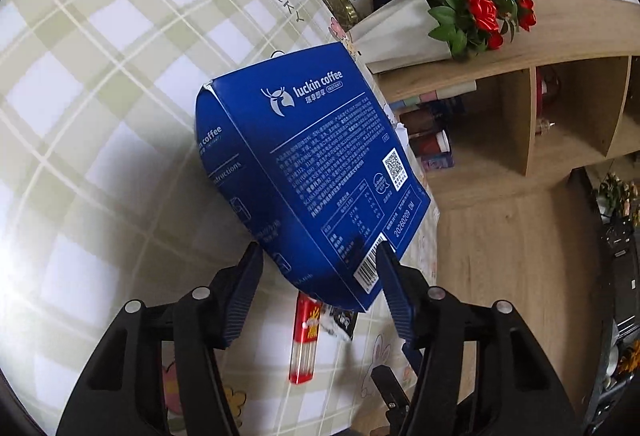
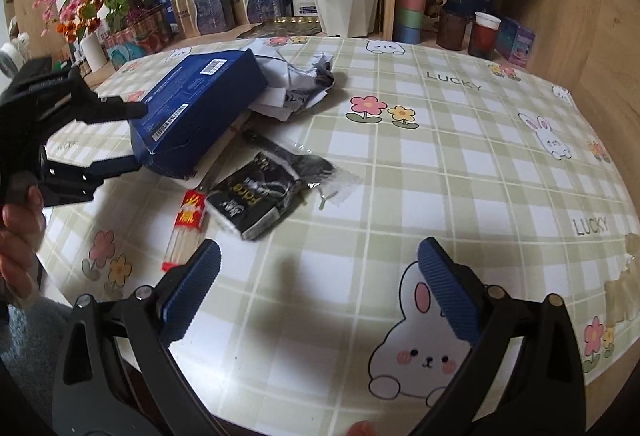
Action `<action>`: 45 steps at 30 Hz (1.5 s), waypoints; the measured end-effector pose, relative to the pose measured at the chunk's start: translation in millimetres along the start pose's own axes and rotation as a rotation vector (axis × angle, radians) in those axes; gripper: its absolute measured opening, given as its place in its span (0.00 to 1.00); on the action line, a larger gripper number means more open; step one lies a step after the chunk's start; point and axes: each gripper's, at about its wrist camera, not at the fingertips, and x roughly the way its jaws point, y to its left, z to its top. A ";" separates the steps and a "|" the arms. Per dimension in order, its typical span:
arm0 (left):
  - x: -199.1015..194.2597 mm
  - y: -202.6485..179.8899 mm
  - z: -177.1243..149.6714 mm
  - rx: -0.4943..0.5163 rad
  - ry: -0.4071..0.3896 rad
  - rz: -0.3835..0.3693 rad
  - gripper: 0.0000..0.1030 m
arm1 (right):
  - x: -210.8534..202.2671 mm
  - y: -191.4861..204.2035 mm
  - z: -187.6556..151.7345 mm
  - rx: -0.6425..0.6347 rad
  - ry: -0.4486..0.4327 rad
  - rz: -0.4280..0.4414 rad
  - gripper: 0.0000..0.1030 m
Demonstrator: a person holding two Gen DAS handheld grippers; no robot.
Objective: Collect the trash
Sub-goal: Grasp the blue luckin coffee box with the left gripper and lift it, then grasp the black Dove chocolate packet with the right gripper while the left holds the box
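Left gripper (image 1: 318,256) fingers (image 1: 244,288) straddle the blue coffee box's (image 1: 312,164) near end.

Lay on the table (image 2: 440,164): coffee box (image 2: 200,104) leftmost, crumpled paper (image 2: 296,84) behind-right of the box, wrapper (image 2: 256,200) and stick packet (image 2: 186,232) before the box.

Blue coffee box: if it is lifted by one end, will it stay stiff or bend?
Probably stays stiff: the blue box keeps flat faces and sharp edges. Likely light: its end flap looks torn open. Its glossy faces might slip.
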 end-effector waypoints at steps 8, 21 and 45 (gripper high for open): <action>15.9 17.4 11.6 -0.110 -0.034 -0.089 0.55 | 8.7 -5.3 -1.7 0.007 0.010 0.003 0.95; -51.7 -69.8 21.7 0.281 -0.131 -0.024 0.13 | 5.7 -3.6 -1.9 0.012 0.004 0.018 0.95; -171.5 -37.1 -28.2 0.522 -0.159 0.274 0.13 | 49.3 32.3 35.8 0.245 0.101 0.098 0.78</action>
